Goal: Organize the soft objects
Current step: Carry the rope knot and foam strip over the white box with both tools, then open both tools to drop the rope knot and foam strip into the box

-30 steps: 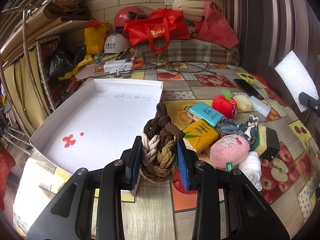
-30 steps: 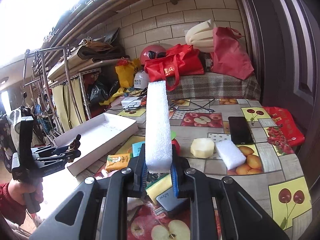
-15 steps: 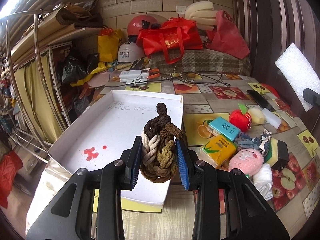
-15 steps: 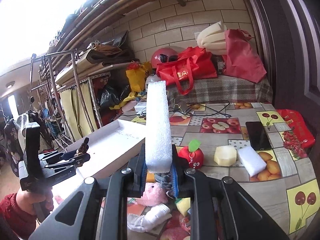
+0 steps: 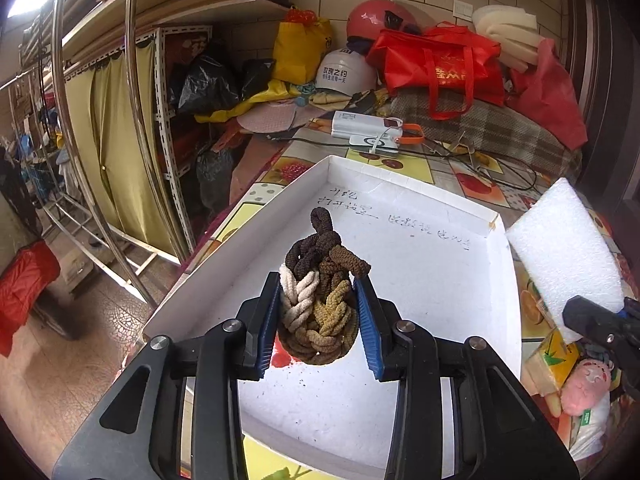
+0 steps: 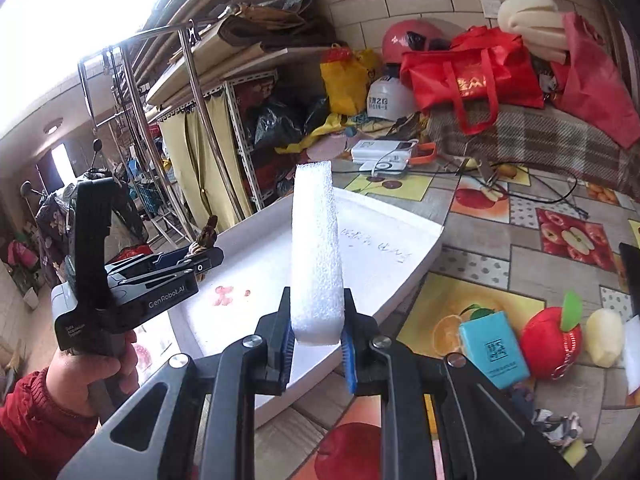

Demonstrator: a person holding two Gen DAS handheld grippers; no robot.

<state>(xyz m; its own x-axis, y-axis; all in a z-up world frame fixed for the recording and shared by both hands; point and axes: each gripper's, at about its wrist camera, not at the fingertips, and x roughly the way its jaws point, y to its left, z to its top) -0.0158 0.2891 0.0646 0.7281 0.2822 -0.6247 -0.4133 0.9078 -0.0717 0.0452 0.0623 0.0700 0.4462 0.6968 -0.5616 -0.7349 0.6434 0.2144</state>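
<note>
My left gripper point(image 5: 317, 308) is shut on a bundle of braided hair ties point(image 5: 320, 292), brown, tan and cream, held above the near part of the white tray point(image 5: 420, 280). My right gripper point(image 6: 316, 328) is shut on a white foam block point(image 6: 316, 248) that stands upright above the tray's near edge point(image 6: 400, 280). The foam block point(image 5: 564, 248) and the right gripper's tip also show at the right of the left wrist view. The left gripper point(image 6: 200, 258) shows at the left of the right wrist view, over the tray.
On the fruit-print table lie a teal box point(image 6: 492, 348), a red plush apple point(image 6: 552, 340), a yellow sponge point(image 6: 606, 336), a pink plush point(image 5: 584, 384) and a yellow packet point(image 5: 552, 360). Red bags point(image 5: 444, 64), helmets and a metal rack point(image 6: 200, 120) stand behind.
Both grippers moved left with their loads. The left gripper now holds the hair ties over the tray; the right gripper brought the foam block from the pile to the tray's edge.
</note>
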